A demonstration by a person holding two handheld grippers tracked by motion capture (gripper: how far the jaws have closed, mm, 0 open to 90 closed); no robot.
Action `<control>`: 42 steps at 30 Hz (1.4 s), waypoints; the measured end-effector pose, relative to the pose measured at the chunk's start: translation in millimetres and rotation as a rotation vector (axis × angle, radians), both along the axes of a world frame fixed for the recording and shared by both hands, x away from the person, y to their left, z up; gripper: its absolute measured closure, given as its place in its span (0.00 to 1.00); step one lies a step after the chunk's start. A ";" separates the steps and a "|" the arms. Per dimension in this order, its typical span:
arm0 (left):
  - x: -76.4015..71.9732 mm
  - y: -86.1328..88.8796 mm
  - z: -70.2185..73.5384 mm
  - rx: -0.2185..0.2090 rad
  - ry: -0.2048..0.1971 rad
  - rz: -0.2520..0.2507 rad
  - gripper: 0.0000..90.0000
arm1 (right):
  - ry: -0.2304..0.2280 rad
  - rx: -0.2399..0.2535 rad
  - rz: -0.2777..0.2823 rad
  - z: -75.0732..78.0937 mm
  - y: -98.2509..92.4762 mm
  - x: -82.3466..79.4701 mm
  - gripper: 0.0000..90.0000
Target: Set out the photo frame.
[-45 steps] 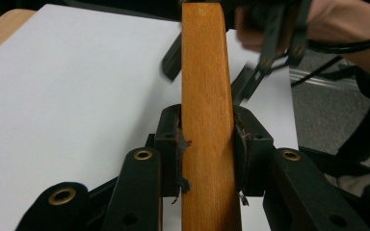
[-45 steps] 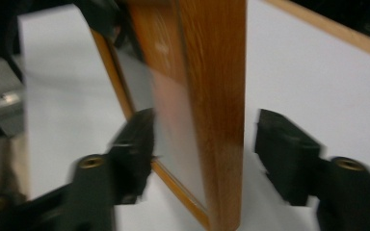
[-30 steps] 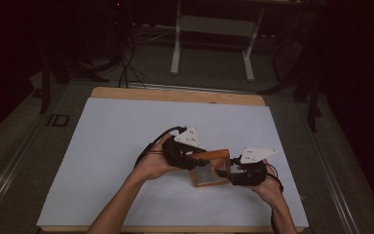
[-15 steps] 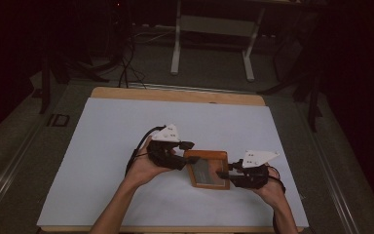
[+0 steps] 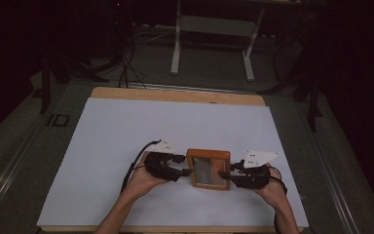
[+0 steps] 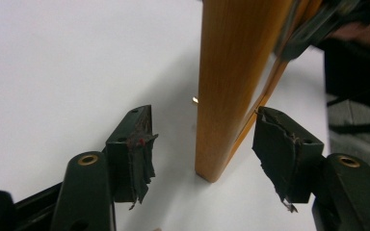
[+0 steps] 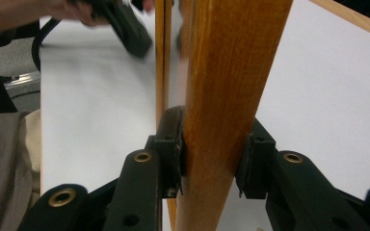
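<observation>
Sideways, both hands (image 5: 148, 176) flanking frame (image 5: 208, 168)

White sheet (image 5: 126, 141) over wood table (image 5: 175, 94), metal stand legs (image 5: 212, 44) behind, cables (image 5: 126, 68) on dark floor

Setting: lab or test studio, dimly lit. A wooden-edged table (image 5: 175, 95) is sitting centre frame, wearing a plain white cover sheet (image 5: 126, 131). Black cables (image 5: 124, 68) are trailing across the grey floor (image 5: 214, 75) at upper left. A white metal stand frame (image 5: 212, 29) is standing at upper centre. Dark equipment legs (image 5: 314, 97) are showing at upper right. Surroundings are fading into darkness.
</observation>
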State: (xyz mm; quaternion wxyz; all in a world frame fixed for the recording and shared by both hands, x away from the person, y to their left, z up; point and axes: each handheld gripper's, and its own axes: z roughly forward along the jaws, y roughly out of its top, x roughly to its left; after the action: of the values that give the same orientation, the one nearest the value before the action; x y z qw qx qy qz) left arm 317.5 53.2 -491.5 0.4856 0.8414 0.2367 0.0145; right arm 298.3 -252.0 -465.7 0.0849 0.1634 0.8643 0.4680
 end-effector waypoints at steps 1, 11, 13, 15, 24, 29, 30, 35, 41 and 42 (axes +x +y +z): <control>0.0 0.0 0.0 0.000 0.000 0.000 0.43 | 0.001 -0.002 -0.001 -0.2 -0.5 -0.1 0.75; -2.7 -26.5 -13.5 0.004 -0.017 -0.006 0.44 | 0.000 -0.018 -0.003 0.6 0.0 -1.2 0.75; -5.1 -28.3 -13.6 -0.007 -0.011 -0.030 0.52 | -0.003 -0.022 -0.002 1.8 1.6 -1.7 0.75; -6.5 -27.7 -12.4 0.010 -0.028 -0.039 0.57 | 0.004 -0.024 -0.002 2.5 2.0 -1.3 0.75; -7.2 -20.4 -8.9 0.006 -0.014 -0.054 0.65 | 0.040 -0.013 -0.007 2.0 2.0 1.7 0.72; -6.4 -10.0 -3.0 -0.029 -0.006 -0.042 0.66 | 0.056 0.016 -0.023 4.6 6.9 4.4 0.71; -6.3 -3.5 0.2 -0.039 -0.010 -0.030 0.66 | 0.070 0.044 -0.029 4.9 10.0 6.5 0.70; -3.1 11.0 1.6 -0.060 0.003 0.005 0.66 | 0.085 0.056 -0.068 2.6 28.1 12.1 0.67; -0.5 31.6 1.5 -0.067 0.018 0.048 0.65 | 0.102 0.071 -0.080 -0.4 46.6 19.7 0.66; -0.3 33.8 1.4 -0.068 0.019 0.054 0.65 | 0.108 0.072 -0.079 -1.1 48.9 20.7 0.66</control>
State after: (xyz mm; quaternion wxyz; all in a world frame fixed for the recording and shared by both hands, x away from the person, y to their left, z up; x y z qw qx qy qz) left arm 317.2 86.9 -490.2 0.5110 0.8178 0.2644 0.0116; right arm 319.0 -203.1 -466.7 0.0508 0.2254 0.8431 0.4856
